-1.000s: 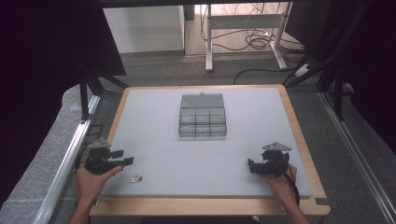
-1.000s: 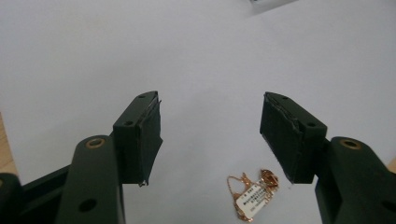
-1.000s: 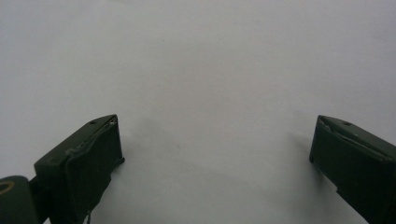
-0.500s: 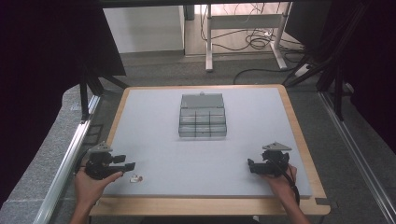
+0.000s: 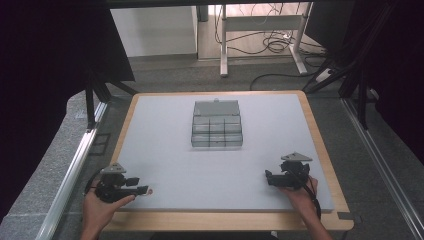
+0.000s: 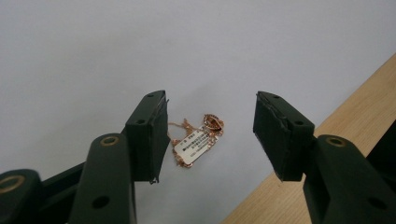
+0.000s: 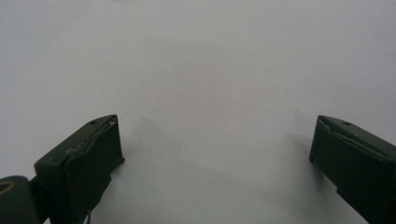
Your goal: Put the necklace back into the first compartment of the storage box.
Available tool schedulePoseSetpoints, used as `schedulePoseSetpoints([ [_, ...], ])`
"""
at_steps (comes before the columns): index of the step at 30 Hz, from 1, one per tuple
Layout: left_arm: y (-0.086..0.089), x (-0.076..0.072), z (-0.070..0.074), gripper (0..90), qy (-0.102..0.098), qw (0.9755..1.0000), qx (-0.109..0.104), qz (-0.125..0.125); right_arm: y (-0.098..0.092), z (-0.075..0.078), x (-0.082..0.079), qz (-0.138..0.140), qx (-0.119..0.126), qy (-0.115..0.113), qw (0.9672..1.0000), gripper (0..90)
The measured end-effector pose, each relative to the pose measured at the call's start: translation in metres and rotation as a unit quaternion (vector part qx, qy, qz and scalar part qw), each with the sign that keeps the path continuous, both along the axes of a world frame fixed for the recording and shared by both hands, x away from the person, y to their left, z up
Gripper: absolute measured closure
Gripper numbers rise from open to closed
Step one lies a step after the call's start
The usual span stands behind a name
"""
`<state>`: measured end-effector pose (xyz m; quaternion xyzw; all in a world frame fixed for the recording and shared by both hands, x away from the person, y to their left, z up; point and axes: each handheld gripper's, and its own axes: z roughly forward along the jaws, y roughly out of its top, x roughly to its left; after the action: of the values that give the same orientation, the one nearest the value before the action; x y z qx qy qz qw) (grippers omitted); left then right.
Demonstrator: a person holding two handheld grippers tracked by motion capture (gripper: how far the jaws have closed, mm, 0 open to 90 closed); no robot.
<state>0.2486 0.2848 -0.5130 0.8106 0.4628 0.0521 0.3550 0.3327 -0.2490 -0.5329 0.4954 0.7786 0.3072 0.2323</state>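
- Your left claw [image 6: 210, 135], jaws just narrowing but apart, brackets the rose-gold chain necklace with white paper tag [image 6: 196, 142] lying untouched on the grey table [image 5: 210, 170], near its wooden front edge.
- Your right claw [image 7: 215, 163] gapes wide, holding nothing.

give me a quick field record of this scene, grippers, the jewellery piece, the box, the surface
left gripper: jaws apart, just been closing, astride the piece, pads not touching it
right gripper: jaws wide, nothing between them
jewellery piece: rose-gold chain with white tag, lying on the mat near its front edge
compartment box: clear, lid open, at mat centre
mat: pale grey, on a wooden board
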Motion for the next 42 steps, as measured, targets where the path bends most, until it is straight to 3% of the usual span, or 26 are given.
schedulePoseSetpoints([
  [6,-0.013,0.003,-0.007,52.5,0.014,0.9991,0.031,-0.026,0.000,0.000,0.000,0.000,0.000,0.000,1.0000,2.1],
  [23,-0.022,0.008,-0.014,68.7,0.019,0.9974,0.063,-0.028,0.000,0.000,0.000,0.000,0.000,0.000,1.0000,2.1],
  [30,-0.026,0.008,-0.016,76.3,0.014,0.9967,0.073,-0.033,0.000,0.000,0.000,0.000,0.000,0.000,1.0000,2.1],
  [35,-0.031,0.006,-0.015,82.5,0.001,0.9941,0.103,-0.034,0.000,0.000,0.000,0.000,-0.001,0.001,1.0000,2.1],
  [42,-0.032,0.006,-0.016,88.8,-0.004,0.9939,0.104,-0.037,0.000,0.000,0.000,0.001,-0.001,-0.001,1.0000,2.1],
])
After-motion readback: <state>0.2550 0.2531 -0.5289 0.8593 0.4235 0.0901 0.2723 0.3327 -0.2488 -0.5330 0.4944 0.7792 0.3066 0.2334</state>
